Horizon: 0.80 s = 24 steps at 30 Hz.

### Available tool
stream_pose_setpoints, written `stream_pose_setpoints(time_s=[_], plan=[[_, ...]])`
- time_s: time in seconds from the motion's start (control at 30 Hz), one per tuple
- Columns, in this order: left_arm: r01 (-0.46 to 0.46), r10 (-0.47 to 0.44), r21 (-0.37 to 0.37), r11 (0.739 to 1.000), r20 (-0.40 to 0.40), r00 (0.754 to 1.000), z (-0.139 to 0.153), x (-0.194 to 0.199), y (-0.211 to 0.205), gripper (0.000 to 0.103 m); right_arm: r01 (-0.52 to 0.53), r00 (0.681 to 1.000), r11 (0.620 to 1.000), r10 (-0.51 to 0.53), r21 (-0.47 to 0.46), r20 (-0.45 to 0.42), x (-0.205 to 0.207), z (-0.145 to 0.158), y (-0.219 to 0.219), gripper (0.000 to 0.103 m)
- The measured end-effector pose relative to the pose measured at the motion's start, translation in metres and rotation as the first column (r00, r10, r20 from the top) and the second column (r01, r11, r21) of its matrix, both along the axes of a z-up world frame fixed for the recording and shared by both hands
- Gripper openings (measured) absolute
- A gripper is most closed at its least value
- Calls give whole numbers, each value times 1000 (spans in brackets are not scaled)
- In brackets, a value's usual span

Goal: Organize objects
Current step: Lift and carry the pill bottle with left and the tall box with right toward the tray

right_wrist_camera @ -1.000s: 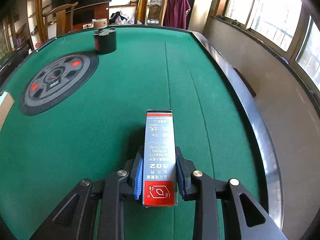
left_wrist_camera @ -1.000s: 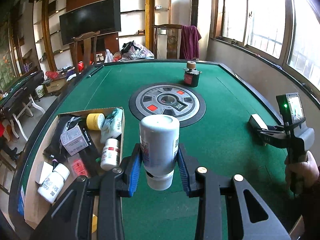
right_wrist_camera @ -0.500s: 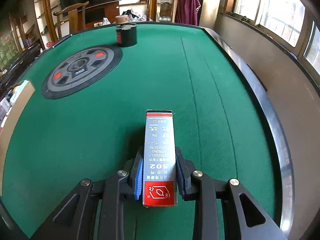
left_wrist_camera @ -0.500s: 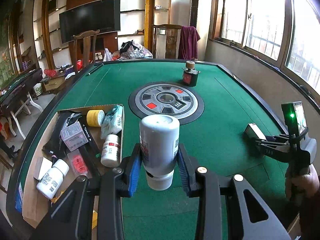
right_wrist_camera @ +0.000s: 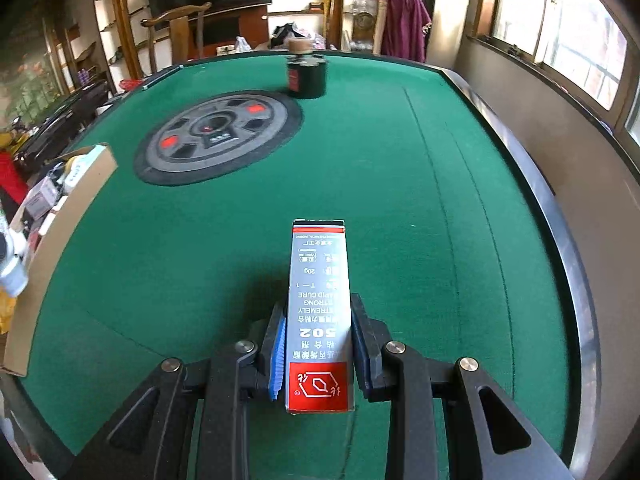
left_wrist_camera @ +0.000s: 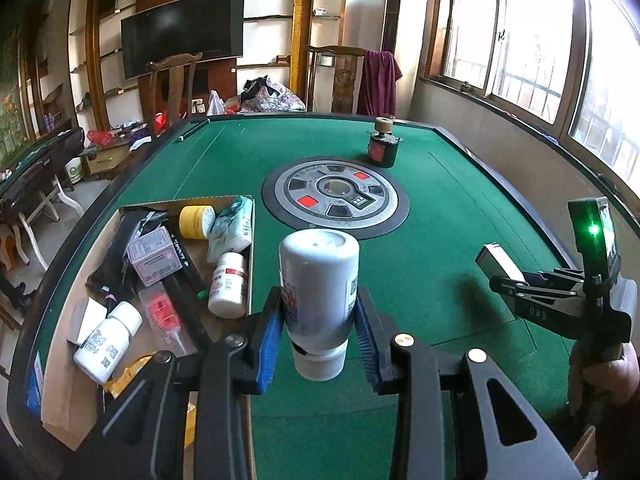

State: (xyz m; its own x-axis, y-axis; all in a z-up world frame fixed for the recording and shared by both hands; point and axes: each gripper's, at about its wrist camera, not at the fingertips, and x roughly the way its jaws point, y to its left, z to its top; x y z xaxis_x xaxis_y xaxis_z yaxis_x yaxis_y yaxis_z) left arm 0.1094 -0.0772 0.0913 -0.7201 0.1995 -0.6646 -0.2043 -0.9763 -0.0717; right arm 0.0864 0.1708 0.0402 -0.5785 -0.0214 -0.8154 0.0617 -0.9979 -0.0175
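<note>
Green table (left_wrist_camera: 440, 240) carries an open cardboard box (left_wrist_camera: 72, 368) of sundries at its left edge; left gripper (left_wrist_camera: 318, 332) is clamped on a white bottle (left_wrist_camera: 319, 280), cap toward camera, long axis pointing forward, box just left of it, so nearer; right gripper (right_wrist_camera: 318, 354) is clamped on a glue carton (right_wrist_camera: 319, 312), lengthwise forward, box well off left.

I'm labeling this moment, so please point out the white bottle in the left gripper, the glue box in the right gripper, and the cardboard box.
White bottle (left_wrist_camera: 320, 280): left wrist view, on its body between the pads.
Glue box (right_wrist_camera: 319, 300): right wrist view, on its printed top face.
Cardboard box (left_wrist_camera: 251, 256): left wrist view, on its right wall.
</note>
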Motion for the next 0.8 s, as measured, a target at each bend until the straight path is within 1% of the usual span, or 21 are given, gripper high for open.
stream_pose_setpoints(time_s=[0.27, 0.5, 0.63, 0.8], plan=[[-13, 13, 17, 1000, -4, 1000, 0, 8, -14, 34, -62, 998, 998, 62, 7, -16, 6, 11, -32, 30], [-42, 42, 35, 999, -13, 999, 0, 16, -36, 34, -129, 991, 992, 129, 8, -31, 12, 21, -67, 30], [-64, 65, 45, 997, -16, 998, 0, 20, -50, 34, -176, 983, 984, 176, 4, -41, 13, 29, -93, 30], [-93, 94, 61, 994, -14, 995, -2, 23, -69, 34, -247, 967, 969, 248, 20, -52, 14, 36, -131, 30]])
